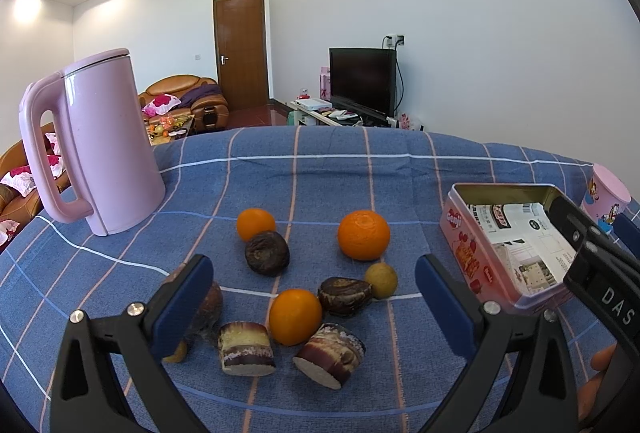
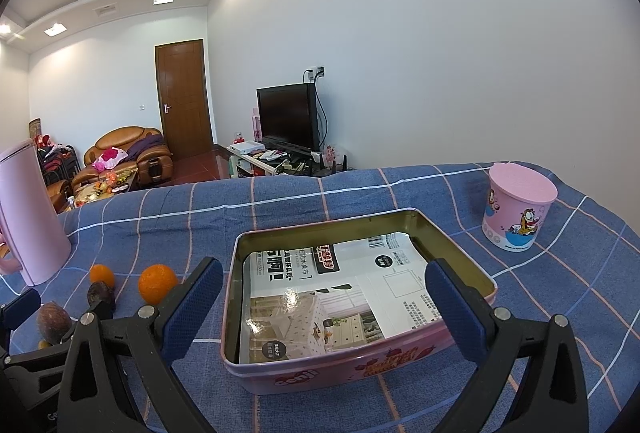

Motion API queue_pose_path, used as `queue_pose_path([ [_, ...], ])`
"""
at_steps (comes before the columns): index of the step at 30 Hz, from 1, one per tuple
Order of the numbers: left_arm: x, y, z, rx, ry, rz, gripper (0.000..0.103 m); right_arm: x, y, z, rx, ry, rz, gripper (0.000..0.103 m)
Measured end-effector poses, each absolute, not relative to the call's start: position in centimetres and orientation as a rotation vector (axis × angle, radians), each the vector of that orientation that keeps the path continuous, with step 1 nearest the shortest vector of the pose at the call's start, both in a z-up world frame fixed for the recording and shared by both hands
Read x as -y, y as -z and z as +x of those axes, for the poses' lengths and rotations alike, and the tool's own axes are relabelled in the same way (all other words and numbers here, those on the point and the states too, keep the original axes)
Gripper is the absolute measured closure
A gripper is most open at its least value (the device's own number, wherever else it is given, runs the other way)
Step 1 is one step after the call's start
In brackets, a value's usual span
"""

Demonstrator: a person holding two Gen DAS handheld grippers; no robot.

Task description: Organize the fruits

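Several fruits lie on the blue checked cloth in the left wrist view: a large orange [image 1: 363,235], two smaller oranges [image 1: 295,317] [image 1: 255,223], dark wrinkled fruits [image 1: 267,253] [image 1: 344,295], a small yellow-green fruit [image 1: 381,280] and two cut purple-skinned pieces [image 1: 245,349] [image 1: 330,355]. My left gripper [image 1: 314,307] is open above them, holding nothing. A brown fruit [image 1: 210,307] is partly hidden behind its left finger. An open pink tin [image 2: 456,257] lined with printed paper stands to the right. My right gripper [image 2: 324,307] is open and empty over the tin's near side.
A tall pink kettle [image 1: 100,141] stands at the cloth's left. A pink cartoon cup [image 2: 518,207] with a lid stands beyond the tin at the right. The table's far edge drops off to a living room.
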State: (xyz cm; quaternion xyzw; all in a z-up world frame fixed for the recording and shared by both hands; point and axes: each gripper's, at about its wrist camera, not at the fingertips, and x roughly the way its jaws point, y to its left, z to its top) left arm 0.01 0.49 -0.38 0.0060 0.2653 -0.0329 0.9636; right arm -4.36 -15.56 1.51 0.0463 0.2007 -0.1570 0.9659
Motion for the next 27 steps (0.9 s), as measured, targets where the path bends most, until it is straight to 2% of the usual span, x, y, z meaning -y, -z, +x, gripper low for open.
queue_pose_path([
  [27,-1.10,0.57,-0.03,-0.545,0.060,0.005,0.000,15.29,-1.53,-4.42,-0.406,0.295,0.101,0.001],
])
